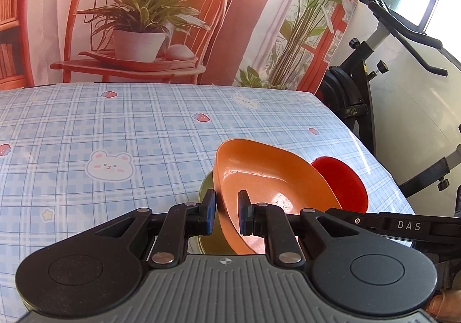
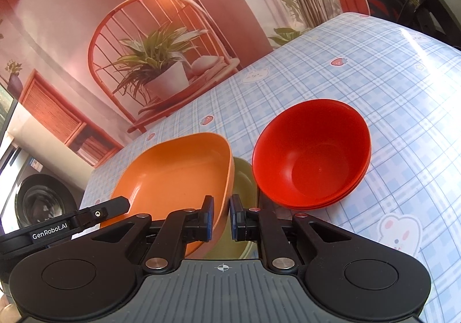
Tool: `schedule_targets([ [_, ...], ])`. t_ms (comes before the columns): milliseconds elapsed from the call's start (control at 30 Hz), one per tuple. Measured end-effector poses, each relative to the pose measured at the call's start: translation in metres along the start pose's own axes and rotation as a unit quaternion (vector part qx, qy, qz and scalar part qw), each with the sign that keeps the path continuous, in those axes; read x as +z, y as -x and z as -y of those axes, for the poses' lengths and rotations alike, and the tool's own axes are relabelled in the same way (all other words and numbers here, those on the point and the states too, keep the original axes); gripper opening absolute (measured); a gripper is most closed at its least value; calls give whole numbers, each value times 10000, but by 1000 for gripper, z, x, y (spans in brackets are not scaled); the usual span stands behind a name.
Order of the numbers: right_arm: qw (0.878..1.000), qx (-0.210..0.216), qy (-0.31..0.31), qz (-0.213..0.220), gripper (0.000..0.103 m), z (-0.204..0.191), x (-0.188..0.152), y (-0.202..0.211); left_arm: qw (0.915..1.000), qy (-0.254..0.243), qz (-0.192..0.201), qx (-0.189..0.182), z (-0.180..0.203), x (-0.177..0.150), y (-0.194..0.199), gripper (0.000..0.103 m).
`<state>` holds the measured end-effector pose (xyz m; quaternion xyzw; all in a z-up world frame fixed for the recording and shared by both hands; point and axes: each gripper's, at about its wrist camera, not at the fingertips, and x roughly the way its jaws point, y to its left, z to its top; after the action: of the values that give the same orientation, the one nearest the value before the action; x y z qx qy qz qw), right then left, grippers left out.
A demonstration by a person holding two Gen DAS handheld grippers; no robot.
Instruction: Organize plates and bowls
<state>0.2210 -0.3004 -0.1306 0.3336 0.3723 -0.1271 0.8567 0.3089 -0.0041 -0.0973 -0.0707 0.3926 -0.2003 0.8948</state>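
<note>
An orange plate [image 1: 268, 187] with rounded corners is tilted above an olive green plate [image 1: 206, 193]. My left gripper [image 1: 226, 215] is shut on the orange plate's near rim, one finger on each side. In the right wrist view my right gripper [image 2: 222, 219] is shut on the opposite rim of the orange plate [image 2: 175, 176], with the green plate [image 2: 245, 179] underneath. A stack of red bowls [image 2: 312, 156] stands right of the plates; it also shows in the left wrist view [image 1: 343, 181].
The table [image 1: 115, 132] has a blue plaid cloth with bears and strawberries. A printed backdrop [image 1: 144, 14] with a chair and plant hangs behind it. An exercise bike [image 1: 374, 63] stands past the table's right edge.
</note>
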Motion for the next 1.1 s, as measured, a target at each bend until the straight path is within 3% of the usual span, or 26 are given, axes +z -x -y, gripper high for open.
schedule_targets([
  [1100,9994,-217,13,-251,13,7,-6,-15,9993,17,-355,131,-4,-13,-29,17],
])
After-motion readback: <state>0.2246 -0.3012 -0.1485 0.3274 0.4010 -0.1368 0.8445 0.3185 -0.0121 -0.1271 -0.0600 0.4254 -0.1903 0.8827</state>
